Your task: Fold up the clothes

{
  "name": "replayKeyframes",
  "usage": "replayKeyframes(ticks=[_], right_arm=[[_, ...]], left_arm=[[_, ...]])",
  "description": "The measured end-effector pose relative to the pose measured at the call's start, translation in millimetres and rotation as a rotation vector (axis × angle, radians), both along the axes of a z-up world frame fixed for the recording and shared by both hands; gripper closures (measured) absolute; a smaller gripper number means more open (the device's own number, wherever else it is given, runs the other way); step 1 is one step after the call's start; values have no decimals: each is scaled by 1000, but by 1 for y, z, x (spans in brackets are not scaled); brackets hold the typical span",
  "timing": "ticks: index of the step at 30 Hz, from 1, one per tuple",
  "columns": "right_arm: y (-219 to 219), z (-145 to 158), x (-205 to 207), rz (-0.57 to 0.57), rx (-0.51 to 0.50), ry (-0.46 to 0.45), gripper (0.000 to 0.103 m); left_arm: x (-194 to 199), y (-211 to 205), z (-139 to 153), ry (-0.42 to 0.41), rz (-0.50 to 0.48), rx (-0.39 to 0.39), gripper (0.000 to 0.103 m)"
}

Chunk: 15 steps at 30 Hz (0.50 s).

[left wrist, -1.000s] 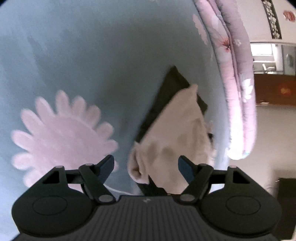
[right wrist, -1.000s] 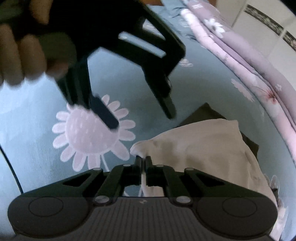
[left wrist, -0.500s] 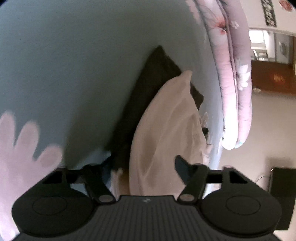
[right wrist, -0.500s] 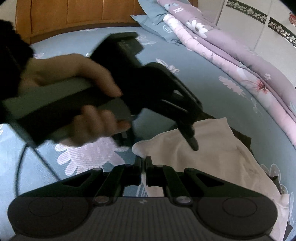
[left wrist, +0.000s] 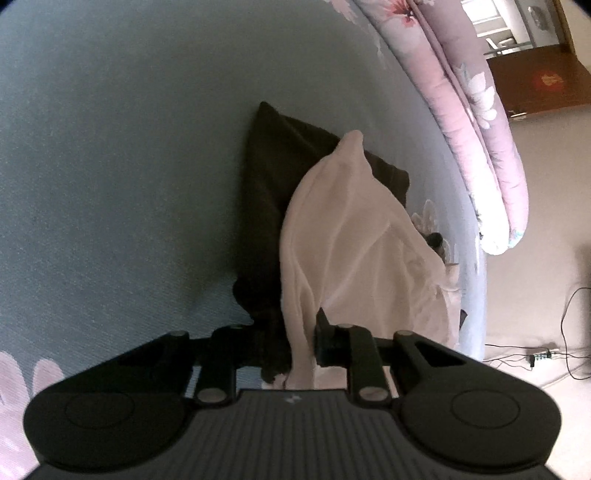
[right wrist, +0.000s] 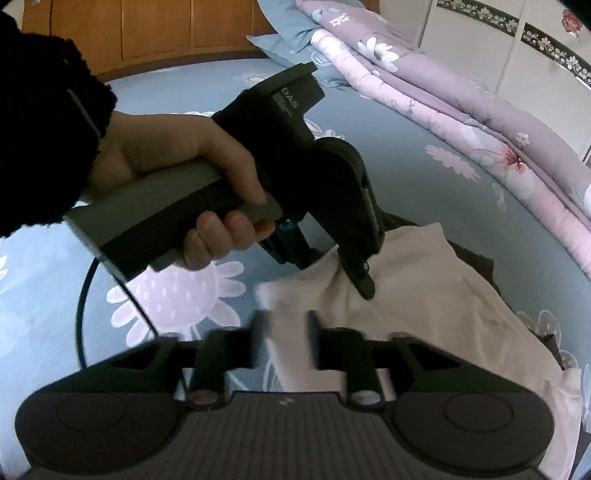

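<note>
A cream garment (left wrist: 351,258) lies over a dark garment (left wrist: 269,177) on the blue bed sheet. My left gripper (left wrist: 295,343) is shut on the near edge of both garments, which bunch between its fingers. In the right wrist view the left gripper (right wrist: 332,273) pinches the cream garment (right wrist: 424,314) at its upper edge. My right gripper (right wrist: 282,332) is open, its blurred fingers on either side of the cream garment's near corner, not gripping it.
A folded pink and purple floral quilt (right wrist: 461,110) runs along the far side of the bed, and shows in the left wrist view (left wrist: 476,122) too. The bed edge and the floor with cables (left wrist: 535,350) lie to the right. A wooden headboard (right wrist: 147,33) stands behind.
My left gripper came down onto the garments' edge and shut on it. My right gripper, shut on the cream corner before, has opened.
</note>
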State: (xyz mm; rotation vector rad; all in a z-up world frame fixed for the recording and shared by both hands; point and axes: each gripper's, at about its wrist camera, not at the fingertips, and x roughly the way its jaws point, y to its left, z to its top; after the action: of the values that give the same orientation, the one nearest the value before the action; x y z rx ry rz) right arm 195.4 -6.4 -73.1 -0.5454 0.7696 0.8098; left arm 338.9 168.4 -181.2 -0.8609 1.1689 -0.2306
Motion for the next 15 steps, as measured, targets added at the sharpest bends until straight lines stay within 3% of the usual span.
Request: replayKeyframes(ticks=[2,5,10,13,15], right_arm=[[-22,7,7,-39,40,47,64],[-78,16,33,-199,123,174,61],[-224,30,90,-572,241,264,56],[-316,31,123,-748,362,295,52],[-370,17,144,-832,474,382,47]], left_arm=[[0,1,1,7,3,8,82],[2,-3,4,10,-6,39,82],[5,-5,7,24,-19,70,81],[4,-6,8,25,-22,80,80],[4,-5,7,31,-14,80,79]])
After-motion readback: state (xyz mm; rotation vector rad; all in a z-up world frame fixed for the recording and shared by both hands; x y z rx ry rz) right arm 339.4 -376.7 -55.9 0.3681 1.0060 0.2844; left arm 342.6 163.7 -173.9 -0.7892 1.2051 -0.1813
